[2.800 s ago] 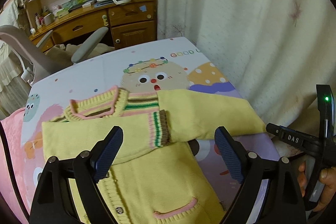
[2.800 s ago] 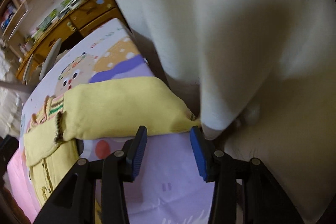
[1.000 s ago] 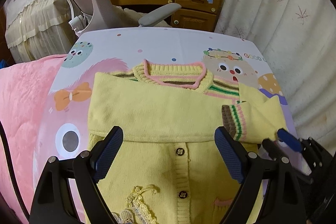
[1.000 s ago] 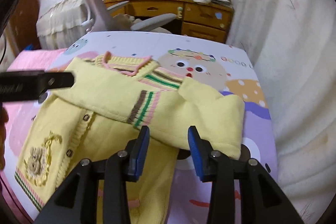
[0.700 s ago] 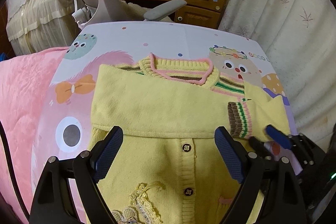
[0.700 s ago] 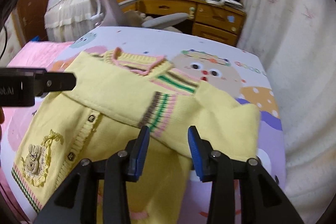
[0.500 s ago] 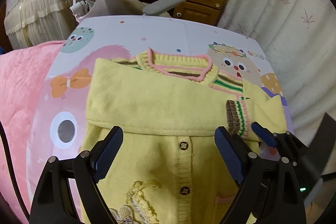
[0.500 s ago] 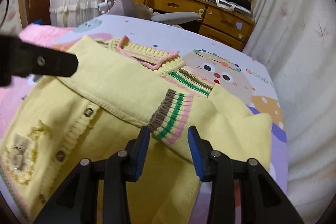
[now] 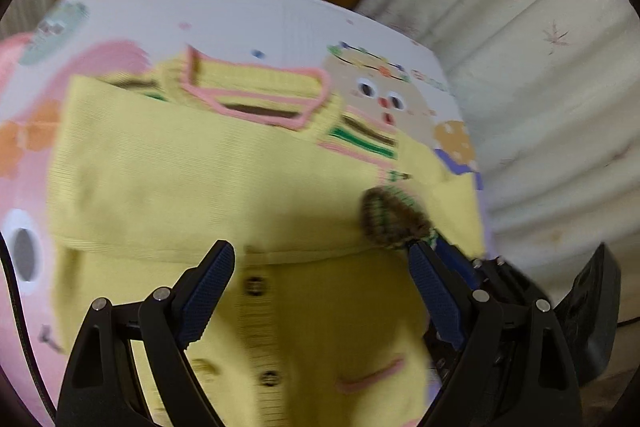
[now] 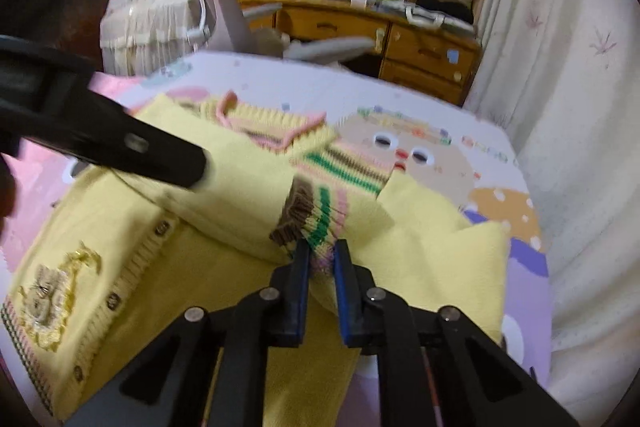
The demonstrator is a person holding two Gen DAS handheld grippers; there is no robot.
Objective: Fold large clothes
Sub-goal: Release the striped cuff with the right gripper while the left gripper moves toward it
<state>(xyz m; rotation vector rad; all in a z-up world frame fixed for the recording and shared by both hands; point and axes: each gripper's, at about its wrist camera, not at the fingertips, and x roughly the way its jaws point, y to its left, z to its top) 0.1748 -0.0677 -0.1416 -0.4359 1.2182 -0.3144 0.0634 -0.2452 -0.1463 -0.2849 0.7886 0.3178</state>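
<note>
A yellow knit cardigan (image 9: 192, 183) lies front up on the cartoon bed sheet (image 9: 248, 19), its left sleeve folded across the chest. The sleeve ends in a brown, green and pink striped cuff (image 10: 316, 215). My right gripper (image 10: 322, 261) has its jaws closing, and the blue pads pinch that cuff between them; in the left wrist view it shows at the cardigan's right edge (image 9: 452, 259) with the bunched cuff (image 9: 390, 223). My left gripper (image 9: 322, 287) hangs open above the button placket, nothing between its fingers. One left finger (image 10: 132, 147) crosses over the sleeve.
A pale curtain (image 10: 560, 107) hangs close along the bed's right side. Behind the bed stand a wooden desk (image 10: 404, 35) with shelves above and a grey-pink office chair (image 10: 216, 3). A pink blanket (image 9: 10, 63) covers the bed's left part.
My right gripper has moved in onto the striped cuff and its jaws have come together on it, bunching it. My left gripper dipped and tilted down toward the cardigan, still open.
</note>
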